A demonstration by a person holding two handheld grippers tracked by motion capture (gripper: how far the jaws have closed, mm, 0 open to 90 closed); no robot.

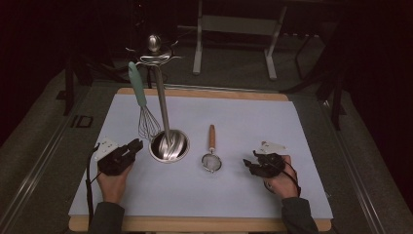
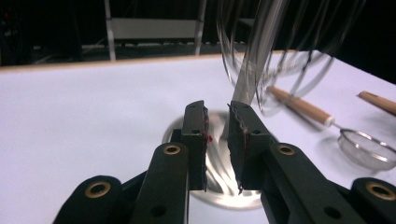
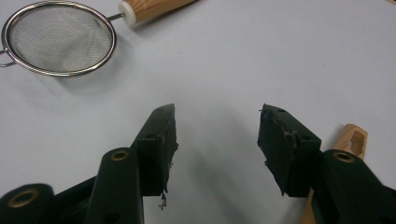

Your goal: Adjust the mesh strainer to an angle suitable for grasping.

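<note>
A steel utensil stand (image 1: pixel 161 105) rises from a round shiny base (image 1: pixel 169 146) near the middle of the white mat (image 1: pixel 234 190). A whisk (image 1: pixel 141 105) with a teal handle hangs from the stand's top, its blurred wires (image 2: pixel 299 56) in the left gripper view. A small mesh strainer (image 1: pixel 211 161) (image 3: pixel 60 41) with a wooden handle lies flat to the right of the base. My left gripper (image 1: pixel 135 145) (image 2: pixel 217 109) sits low, just left of the base, jaws a narrow gap apart with nothing between them. My right gripper (image 1: pixel 248 163) (image 3: pixel 217 112) rests on the mat right of the strainer, open and empty.
A wooden utensil handle (image 3: pixel 352 137) with a slot hole lies beside the right gripper's right finger. The mat covers a wooden board (image 1: pixel 204 91). A pale metal frame (image 1: pixel 234 24) stands behind the table in the dark.
</note>
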